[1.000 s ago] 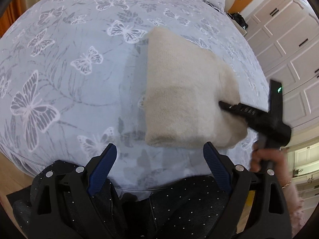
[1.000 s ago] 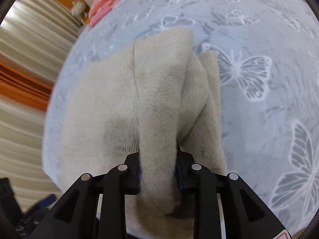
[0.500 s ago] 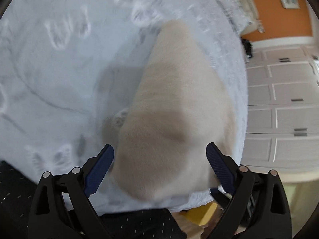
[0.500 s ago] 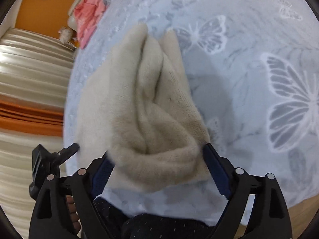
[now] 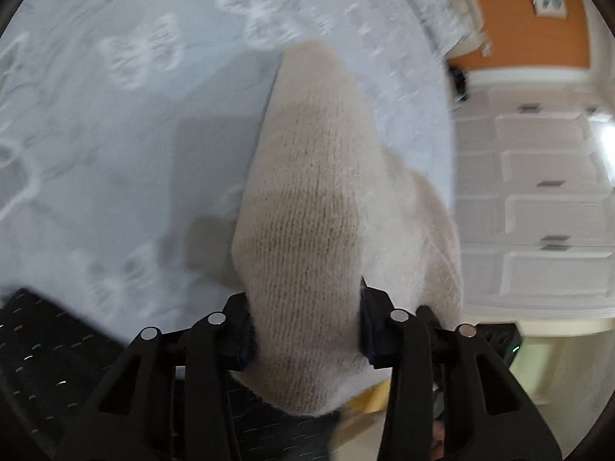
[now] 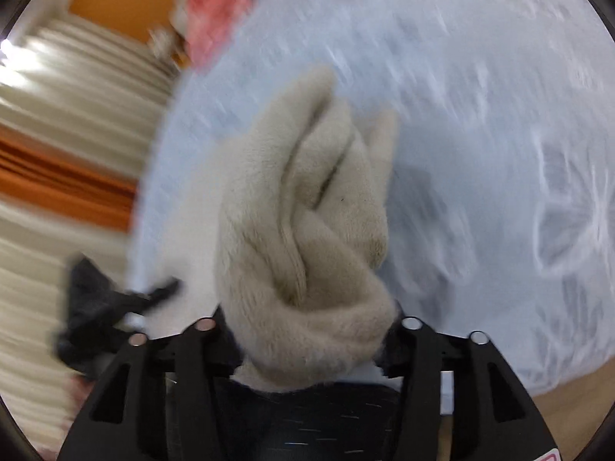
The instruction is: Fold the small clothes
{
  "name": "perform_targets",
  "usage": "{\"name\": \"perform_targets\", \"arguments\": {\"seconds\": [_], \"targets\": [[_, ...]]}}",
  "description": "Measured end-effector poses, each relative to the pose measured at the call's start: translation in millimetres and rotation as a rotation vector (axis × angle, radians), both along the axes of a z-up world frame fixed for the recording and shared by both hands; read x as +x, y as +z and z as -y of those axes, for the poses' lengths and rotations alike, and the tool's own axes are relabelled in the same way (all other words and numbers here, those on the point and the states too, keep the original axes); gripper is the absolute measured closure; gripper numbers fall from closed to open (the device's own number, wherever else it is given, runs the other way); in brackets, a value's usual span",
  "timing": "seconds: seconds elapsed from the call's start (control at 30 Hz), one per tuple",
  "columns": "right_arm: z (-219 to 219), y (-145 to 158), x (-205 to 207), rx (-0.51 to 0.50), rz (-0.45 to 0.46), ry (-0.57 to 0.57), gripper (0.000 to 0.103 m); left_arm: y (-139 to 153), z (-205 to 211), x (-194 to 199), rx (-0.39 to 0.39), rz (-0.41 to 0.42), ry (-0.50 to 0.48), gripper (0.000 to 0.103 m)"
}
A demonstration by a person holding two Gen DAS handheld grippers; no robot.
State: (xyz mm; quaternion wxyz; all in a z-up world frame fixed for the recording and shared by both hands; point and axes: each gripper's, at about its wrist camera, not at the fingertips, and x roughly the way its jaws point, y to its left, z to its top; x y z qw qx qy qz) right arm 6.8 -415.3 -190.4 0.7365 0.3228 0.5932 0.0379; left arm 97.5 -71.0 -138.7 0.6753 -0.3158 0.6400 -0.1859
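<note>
A folded beige knit garment (image 5: 315, 199) lies at the near edge of a bed with a grey butterfly sheet (image 5: 115, 146). My left gripper (image 5: 303, 330) is shut on one near end of it; the cloth bulges between the jaws. In the right wrist view the same garment (image 6: 307, 230) shows its bunched fleecy layers, and my right gripper (image 6: 311, 345) is shut on the other near end. The left gripper (image 6: 111, 307) appears dark and blurred at the left of that view.
White panelled wardrobe doors (image 5: 538, 199) and an orange wall (image 5: 519, 19) stand right of the bed. A pink cloth (image 6: 219, 11) lies at the bed's far end by striped curtains (image 6: 69, 146). My dark dotted trousers (image 5: 46, 365) are below the bed edge.
The right gripper let go, opened wide and has closed again on the bunched end. The left gripper moved in from open over the garment and has closed on its near end.
</note>
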Motion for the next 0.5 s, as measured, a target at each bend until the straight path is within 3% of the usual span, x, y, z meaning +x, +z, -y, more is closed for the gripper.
{"name": "perform_targets", "arguments": {"seconds": [0.03,0.1,0.17,0.23,0.3,0.37,0.43,0.5], "targets": [[-1.2,-8.7,-4.6,0.009,-0.009,-0.016,0.042,-15.1,1.4,-6.5,0.077,-0.015,-0.029,0.058],[3.0,12.1,-14.9,0.014,0.051,-0.09,0.041,-39.9,1.9,-15.6,0.151,-0.053,-0.041,0.053],[-0.2,51.6,-16.5,-0.109,0.128,-0.094,0.041,-34.3,-2.0,-24.2,0.148,-0.008,0.003,0.048],[-9.7,85.7,-9.4,-0.204,0.217,-0.047,0.047,-14.9,4.7,-27.3,0.235,0.074,-0.033,0.046],[-25.3,112.2,10.6,-0.221,0.275,0.031,0.073,0.2,14.4,-26.7,0.331,0.153,-0.093,0.046],[-35.0,118.7,37.1,-0.202,0.3,0.097,0.096,5.0,19.5,-26.0,0.385,0.191,-0.123,0.046],[-47.1,113.2,56.8,-0.211,0.298,0.125,0.1,5.8,20.3,-23.3,0.411,0.201,-0.137,0.046],[-46.2,84.0,77.0,-0.217,0.226,0.127,0.1,4.2,18.6,-21.0,0.42,0.202,-0.133,0.046]]}}
